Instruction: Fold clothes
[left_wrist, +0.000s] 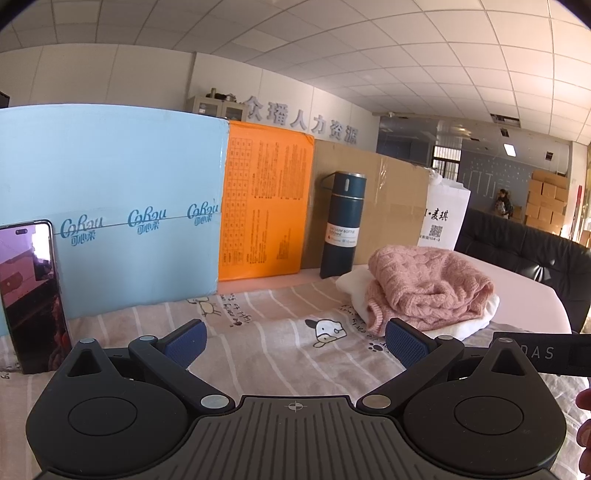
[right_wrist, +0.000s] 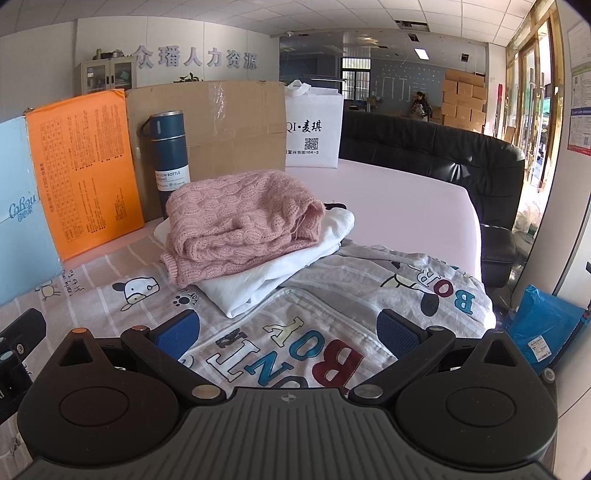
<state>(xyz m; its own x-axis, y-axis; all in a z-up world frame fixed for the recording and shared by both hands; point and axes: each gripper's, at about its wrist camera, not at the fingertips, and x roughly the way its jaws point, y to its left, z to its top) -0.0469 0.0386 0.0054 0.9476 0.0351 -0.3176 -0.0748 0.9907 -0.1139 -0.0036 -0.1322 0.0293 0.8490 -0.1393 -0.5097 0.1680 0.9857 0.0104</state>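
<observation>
Soft, light, floppy pink cable-knit sweater on white garment; best pinched at hem edge; left gripper and right gripper both spread, empty.

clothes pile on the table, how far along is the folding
Looks done: a pink knit sweater lies folded on top of a folded white garment, stacked in front of the blue vacuum bottle. In hand: nothing; the left gripper and right gripper are both open and empty. Left: the printed grey garment lies rumpled beside the stack, just ahead of the right gripper.
</observation>
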